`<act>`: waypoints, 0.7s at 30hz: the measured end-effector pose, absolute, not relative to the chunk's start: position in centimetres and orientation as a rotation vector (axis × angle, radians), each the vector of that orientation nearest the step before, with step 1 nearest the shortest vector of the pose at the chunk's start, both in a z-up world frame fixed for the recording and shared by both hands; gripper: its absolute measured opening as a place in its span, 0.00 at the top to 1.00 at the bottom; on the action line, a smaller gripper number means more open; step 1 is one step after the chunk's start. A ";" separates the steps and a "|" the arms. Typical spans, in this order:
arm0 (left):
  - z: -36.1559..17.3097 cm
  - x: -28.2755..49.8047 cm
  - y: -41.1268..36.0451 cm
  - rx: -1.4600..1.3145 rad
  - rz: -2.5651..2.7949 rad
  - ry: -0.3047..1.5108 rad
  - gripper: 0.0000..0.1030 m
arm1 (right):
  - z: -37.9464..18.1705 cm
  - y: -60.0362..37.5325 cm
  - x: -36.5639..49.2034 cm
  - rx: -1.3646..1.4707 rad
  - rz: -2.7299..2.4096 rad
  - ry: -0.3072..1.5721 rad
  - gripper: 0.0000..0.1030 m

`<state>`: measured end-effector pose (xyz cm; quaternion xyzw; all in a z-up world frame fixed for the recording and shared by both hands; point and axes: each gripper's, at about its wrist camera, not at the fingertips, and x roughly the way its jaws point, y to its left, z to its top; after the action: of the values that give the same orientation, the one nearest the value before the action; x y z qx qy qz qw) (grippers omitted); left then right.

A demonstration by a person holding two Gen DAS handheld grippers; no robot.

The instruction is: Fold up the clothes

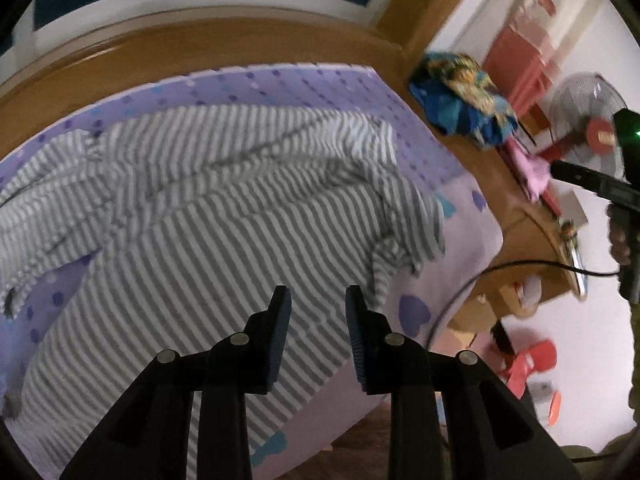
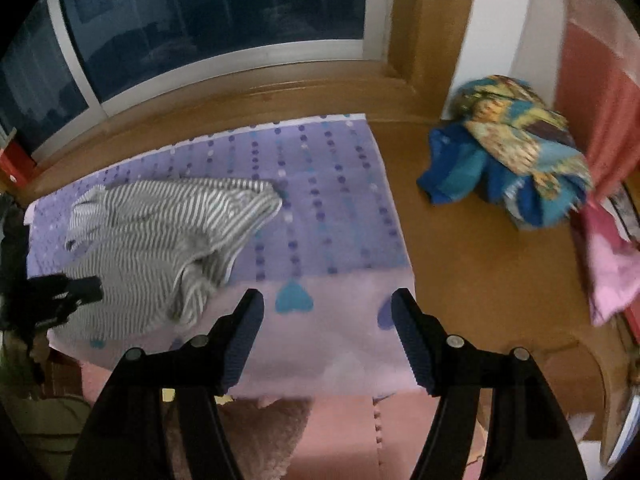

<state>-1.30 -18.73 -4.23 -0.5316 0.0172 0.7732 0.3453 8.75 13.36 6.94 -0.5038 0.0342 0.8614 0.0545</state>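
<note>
The left tool [image 1: 318, 304] is seen with its jaws parted narrowly and nothing between them, held above the near part of the shirt [image 1: 208, 216]. The right tool [image 2: 327, 308] is held with its jaws wide and empty, over the pink near edge of the sheet [image 2: 344, 340]. The striped grey-and-white shirt is spread, rumpled, on the left part of the sheet, with folds bunched at its right side. The sheet, purple with dotted lines farther back and pink with hearts nearer, is laid on a wooden table [image 2: 480, 260]. A blue and yellow patterned bundle [image 2: 516, 148] is seen on the bare wood to the right of the sheet, well apart from the shirt. Beyond the table a window [image 2: 208, 16] with a white frame is seen, dark outside.
</note>
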 end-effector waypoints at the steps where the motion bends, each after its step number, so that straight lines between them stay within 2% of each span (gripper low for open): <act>1: -4.6 -1.0 -18.3 -1.377 2.005 0.077 0.74 | 7.1 12.9 9.6 -1.522 2.622 0.104 0.35; 4: -5.1 -0.1 -17.7 -1.365 2.011 0.134 0.74 | 6.3 10.4 10.7 -1.498 2.695 0.096 0.35; 10: -5.6 2.4 -18.4 -1.397 2.096 0.155 0.74 | -0.4 5.3 6.9 -1.541 2.786 0.275 0.35; 17: -5.9 5.3 -22.9 -1.513 2.259 0.053 0.74 | -6.7 1.1 2.4 -1.654 2.772 0.401 0.35; 19: -5.9 5.9 -24.7 -1.545 2.325 -0.001 0.74 | -7.4 0.5 2.0 -1.663 2.753 0.361 0.56; 20: -5.9 6.2 -25.7 -1.560 2.352 -0.034 0.74 | -7.5 0.5 1.9 -1.656 2.745 0.344 0.69; 21: -5.9 6.4 -26.7 -1.574 2.376 -0.068 0.74 | -7.6 0.5 1.9 -1.649 2.736 0.326 0.77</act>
<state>6.40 -26.69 -5.94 -0.5464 -0.0238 0.8245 0.1449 1.91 0.54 -7.64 -0.5133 0.1016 0.8515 -0.0349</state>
